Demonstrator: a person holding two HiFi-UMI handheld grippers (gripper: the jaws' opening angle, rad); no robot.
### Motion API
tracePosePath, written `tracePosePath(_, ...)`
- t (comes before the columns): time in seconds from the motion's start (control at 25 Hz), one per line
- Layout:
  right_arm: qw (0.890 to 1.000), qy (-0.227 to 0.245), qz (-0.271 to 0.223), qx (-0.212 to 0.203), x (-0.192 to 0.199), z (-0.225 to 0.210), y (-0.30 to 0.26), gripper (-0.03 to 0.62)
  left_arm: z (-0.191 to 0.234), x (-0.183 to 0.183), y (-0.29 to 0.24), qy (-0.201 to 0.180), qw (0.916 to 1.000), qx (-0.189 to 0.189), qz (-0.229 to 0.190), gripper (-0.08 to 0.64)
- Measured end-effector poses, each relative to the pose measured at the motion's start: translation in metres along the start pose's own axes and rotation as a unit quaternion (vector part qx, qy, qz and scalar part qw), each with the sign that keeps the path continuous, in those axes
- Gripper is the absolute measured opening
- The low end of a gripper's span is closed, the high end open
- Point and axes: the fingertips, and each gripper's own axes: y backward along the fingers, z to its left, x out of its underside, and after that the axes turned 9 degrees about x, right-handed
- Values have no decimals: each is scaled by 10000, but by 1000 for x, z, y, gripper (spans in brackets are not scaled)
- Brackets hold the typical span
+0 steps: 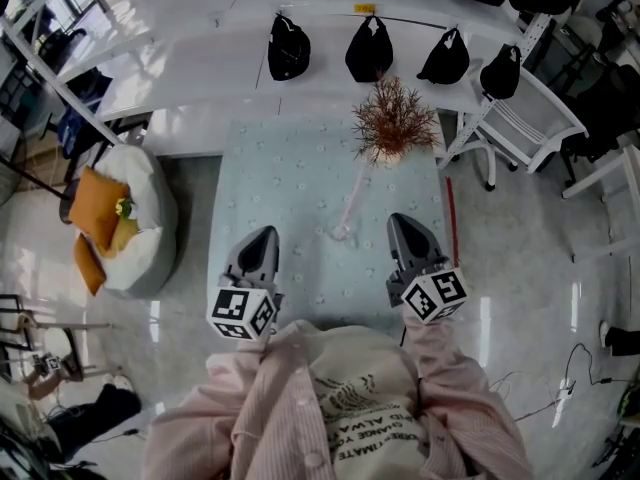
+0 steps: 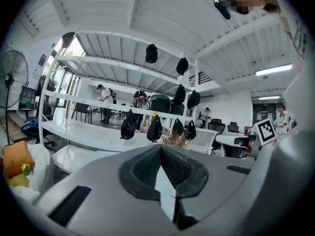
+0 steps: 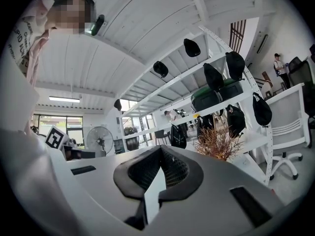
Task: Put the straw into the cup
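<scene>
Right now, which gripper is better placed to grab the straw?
Right, by a small margin. In the head view the right gripper sits slightly nearer the pink straw, which lies ahead between the two. The left gripper is a bit farther. Both are shut and empty, so either must open first.

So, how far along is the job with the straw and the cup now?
Done: possibly the insertion; the translucent pink straw slants with its near end at the small clear cup, but whether it sits inside I cannot tell. In hand: nothing; the left hand-held gripper and right hand-held gripper are both shut and empty, apart from the cup. Left: confirm, or pick the straw up and insert it.
</scene>
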Motion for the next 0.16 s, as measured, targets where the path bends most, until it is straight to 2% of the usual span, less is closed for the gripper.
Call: tracePosePath(0.16, 10000, -22, 27, 40, 1, -3, 2, 0, -2, 1, -1, 12, 10000, 8, 40, 0)
